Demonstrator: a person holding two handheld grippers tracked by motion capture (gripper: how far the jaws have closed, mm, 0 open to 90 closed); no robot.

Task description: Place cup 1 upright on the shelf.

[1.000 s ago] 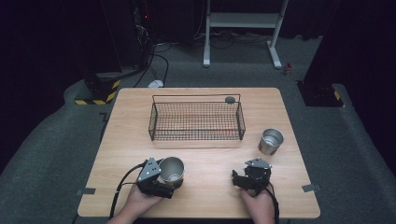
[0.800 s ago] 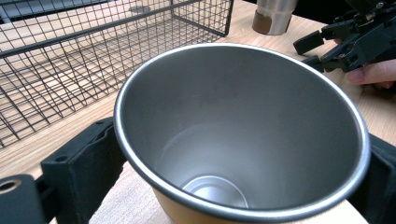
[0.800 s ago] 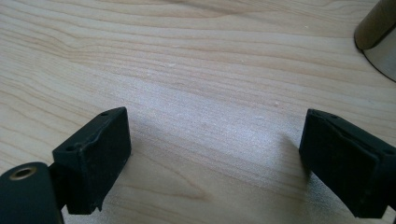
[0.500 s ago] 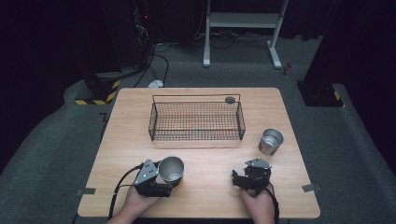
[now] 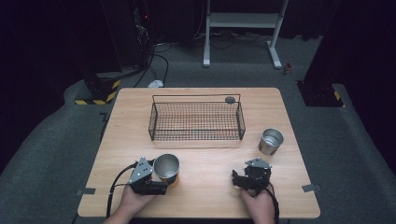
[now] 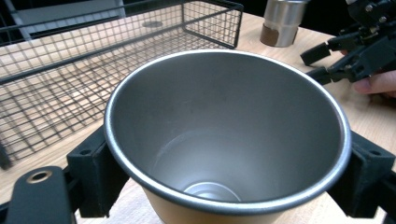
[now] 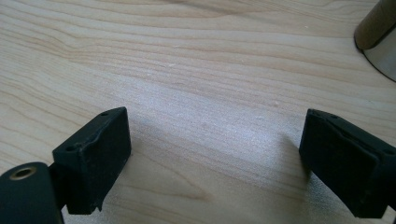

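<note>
Since a second ago the left gripper (image 5: 161, 179), low at lower left, has closed its jaws onto the upright steel cup with tan base (image 5: 166, 168) on the wooden table (image 5: 205, 191), while the right gripper (image 5: 240, 179) rests wide open, empty, at lower right.

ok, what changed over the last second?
The left tongs have just closed on the near metal cup, their jaws pressing its sides; the cup still stands on the table. The right tongs stayed open and still. The basket and the far cup are unmoved.
</note>
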